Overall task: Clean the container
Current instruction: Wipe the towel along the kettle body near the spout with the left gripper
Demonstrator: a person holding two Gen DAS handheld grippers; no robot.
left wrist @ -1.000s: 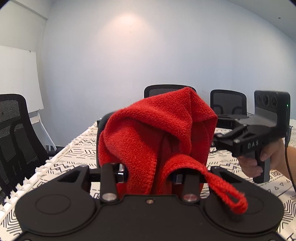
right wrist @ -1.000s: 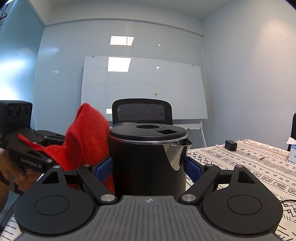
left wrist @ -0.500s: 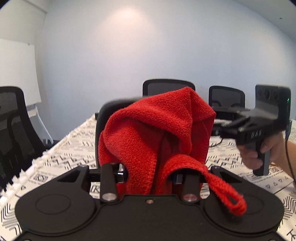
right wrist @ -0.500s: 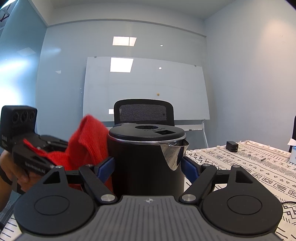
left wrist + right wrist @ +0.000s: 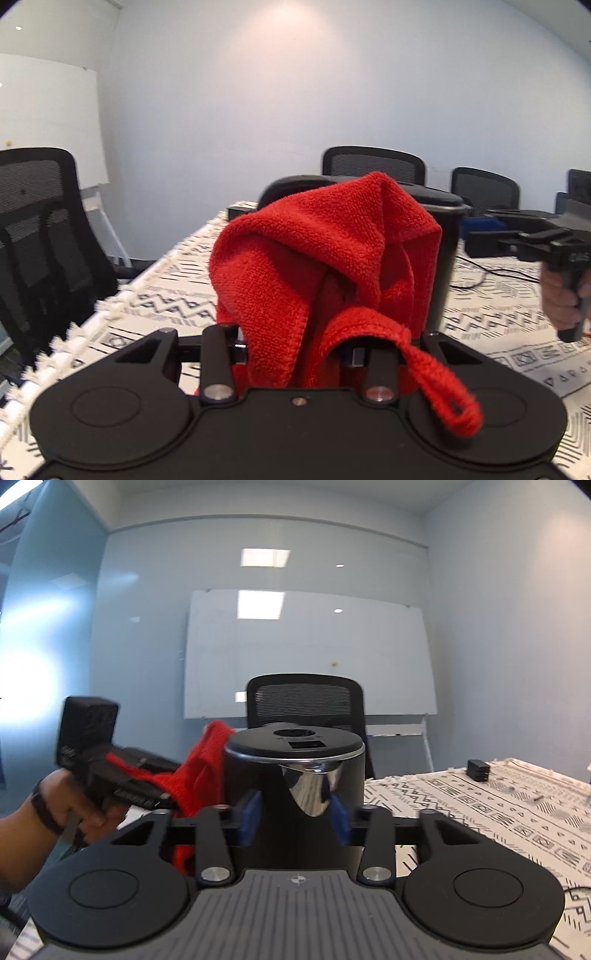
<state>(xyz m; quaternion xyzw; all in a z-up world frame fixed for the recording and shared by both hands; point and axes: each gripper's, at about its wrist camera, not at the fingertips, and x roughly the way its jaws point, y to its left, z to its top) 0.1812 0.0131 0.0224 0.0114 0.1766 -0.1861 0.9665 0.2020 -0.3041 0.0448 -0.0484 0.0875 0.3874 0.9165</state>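
Your left gripper (image 5: 295, 354) points slightly downward, clamped on the red cloth (image 5: 325, 258), which is bunched against the side of the black kettle (image 5: 295, 775). Your right gripper (image 5: 295, 819) sits nearly level; its jaws have just closed onto the kettle's body. The kettle stands on the patterned tablecloth (image 5: 480, 812), with office chairs (image 5: 373, 166) and a whiteboard (image 5: 306, 653) behind.

An upright black kettle (image 5: 295, 775) with a chrome spout, a bunched red cloth (image 5: 325, 266) against its side.
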